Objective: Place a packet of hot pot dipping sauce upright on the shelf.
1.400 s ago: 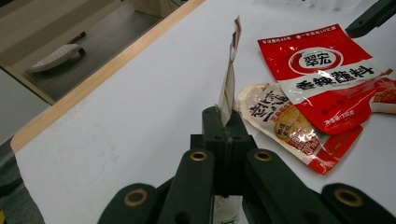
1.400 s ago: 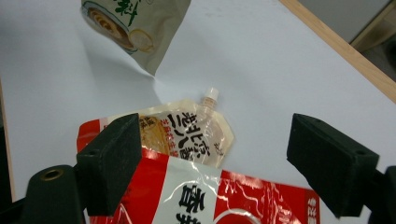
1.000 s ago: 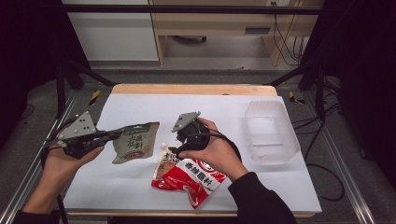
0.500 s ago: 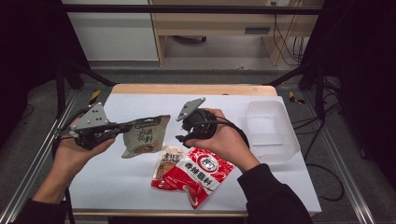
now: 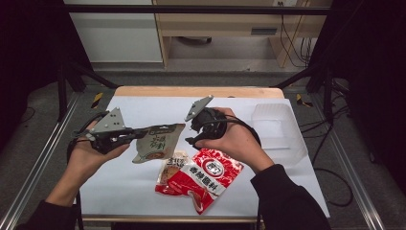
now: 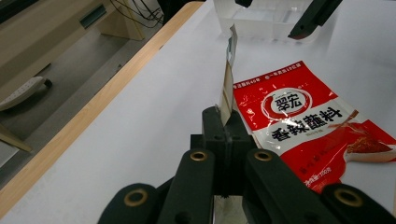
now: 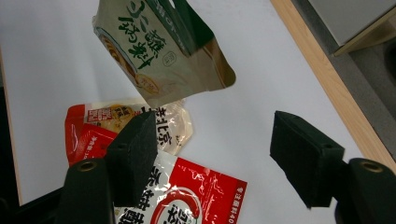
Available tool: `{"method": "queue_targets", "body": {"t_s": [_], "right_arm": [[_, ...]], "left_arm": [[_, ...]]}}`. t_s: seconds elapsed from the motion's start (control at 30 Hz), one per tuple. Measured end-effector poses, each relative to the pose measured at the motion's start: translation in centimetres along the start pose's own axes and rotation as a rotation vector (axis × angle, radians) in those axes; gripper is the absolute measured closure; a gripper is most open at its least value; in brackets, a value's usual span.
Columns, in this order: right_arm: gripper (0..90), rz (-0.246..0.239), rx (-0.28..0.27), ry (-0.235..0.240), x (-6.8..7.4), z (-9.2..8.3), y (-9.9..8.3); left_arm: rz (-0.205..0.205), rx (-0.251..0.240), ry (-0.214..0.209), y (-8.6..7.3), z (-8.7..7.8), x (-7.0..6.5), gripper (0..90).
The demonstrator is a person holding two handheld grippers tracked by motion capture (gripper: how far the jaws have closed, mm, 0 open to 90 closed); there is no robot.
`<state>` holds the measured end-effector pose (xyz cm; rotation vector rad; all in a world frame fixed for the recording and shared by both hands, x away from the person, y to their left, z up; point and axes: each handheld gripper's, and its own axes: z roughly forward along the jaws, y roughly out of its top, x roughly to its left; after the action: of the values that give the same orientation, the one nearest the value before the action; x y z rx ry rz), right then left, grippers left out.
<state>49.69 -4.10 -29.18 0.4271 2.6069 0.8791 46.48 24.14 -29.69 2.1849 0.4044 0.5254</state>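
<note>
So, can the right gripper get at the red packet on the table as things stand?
Probably yes. The right gripper is open and empty just above the red packet, and nothing covers the packet's top. The left gripper holds the green pouch off to the side.

Off-table — a wooden bench (image 5: 230, 19), seemingly, with dangling cables (image 5: 287, 38).

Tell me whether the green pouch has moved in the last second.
Yes. The green pouch, clamped in the left gripper, has shifted right and toward the table's far edge, and now hangs beside the red pouch.
</note>
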Motion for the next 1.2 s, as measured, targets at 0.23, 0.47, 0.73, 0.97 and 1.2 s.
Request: {"method": "queue_targets", "body": {"t_s": [0.23, 0.47, 0.73, 0.97, 1.2], "right_arm": [[29.4, -0.031, 0.008, 0.009, 0.6, 0.5, 0.1], [27.0, -0.049, 0.034, 0.023, 0.8, 1.4, 0.2], [47.7, -0.098, 0.079, 0.055, 1.4, 2.3, 0.3], [70.6, -0.116, 0.091, 0.082, 1.7, 2.4, 0.1], [90.0, -0.125, 0.092, 0.086, 1.6, 2.1, -0.3]], "left_arm": [[0.017, -0.003, -0.024, 0.4, 0.7, -0.5, 90.0], [0.042, -0.001, -0.050, 0.8, 1.5, -1.3, 90.0], [0.051, -0.023, -0.075, 1.3, 1.7, -2.0, 90.0], [0.048, -0.035, -0.107, 1.4, 2.0, -2.3, 90.0], [0.009, -0.037, -0.119, 1.2, 2.7, -1.9, 90.0]]}}
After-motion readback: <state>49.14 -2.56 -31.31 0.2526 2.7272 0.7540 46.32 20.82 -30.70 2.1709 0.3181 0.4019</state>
